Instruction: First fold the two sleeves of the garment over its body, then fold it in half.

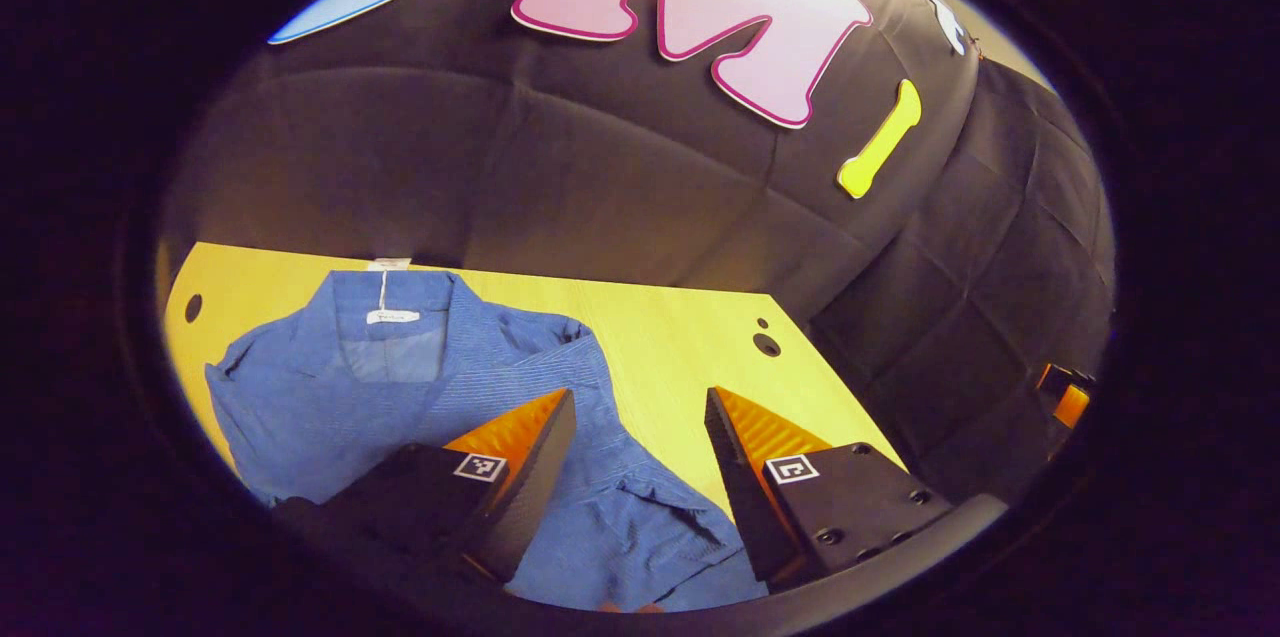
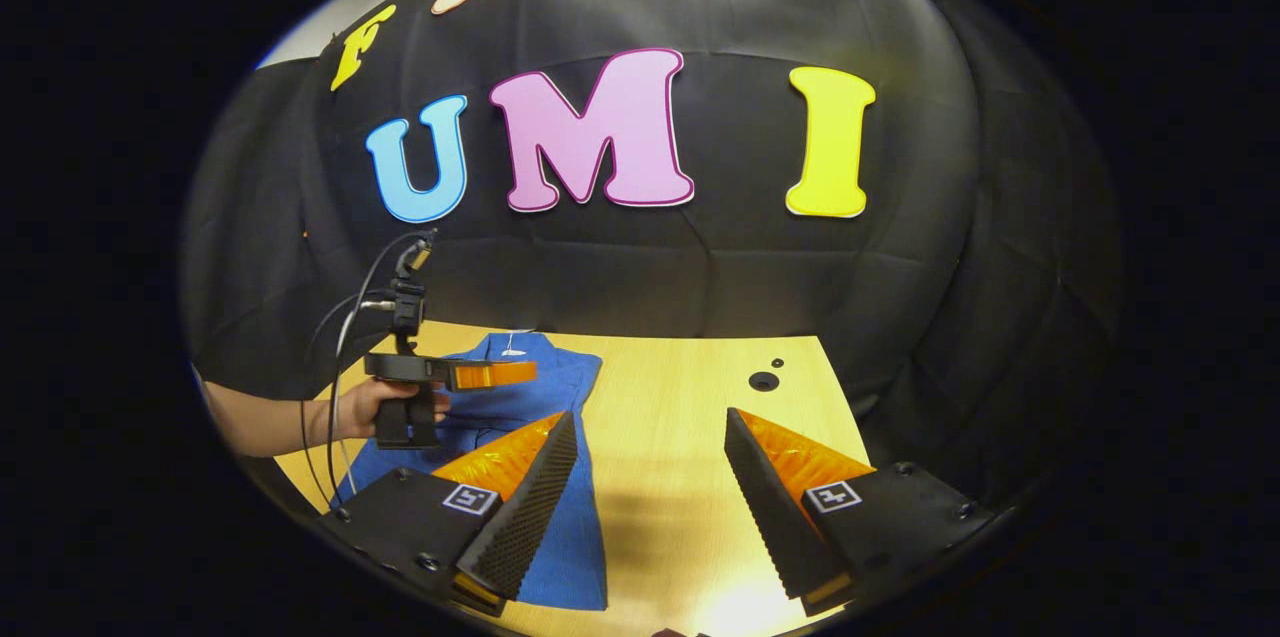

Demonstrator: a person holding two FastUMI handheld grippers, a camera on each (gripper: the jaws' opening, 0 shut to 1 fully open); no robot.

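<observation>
The blue garment (image 1: 440,387) lies flat on the yellow counter (image 1: 680,337), collar and neck tag toward twelve o'clock in the left gripper view, its body spreading from about nine o'clock down to six. In this view one sleeve (image 1: 650,507) appears to lie turned in over the body near five o'clock, its cuff rumpled, while the shoulder at nine o'clock looks tucked too; I cannot tell for certain whether both sleeve folds are complete. In the right gripper view the garment (image 2: 560,517) reads as a long narrow strip running from eleven o'clock down to six, with a straight edge along its counter side, which suggests the sleeves are already brought in and the fold in half is what is left. The left hand-held gripper (image 1: 640,447) hovers above the cloth with its fingers spread wide and nothing between them. The right hand-held gripper (image 2: 650,487) is likewise spread apart and empty, poised over bare counter just beside the garment's edge. Farther off in the right gripper view, at nine o'clock, a hand (image 2: 365,409) holds the left hand-held gripper above the garment.
</observation>
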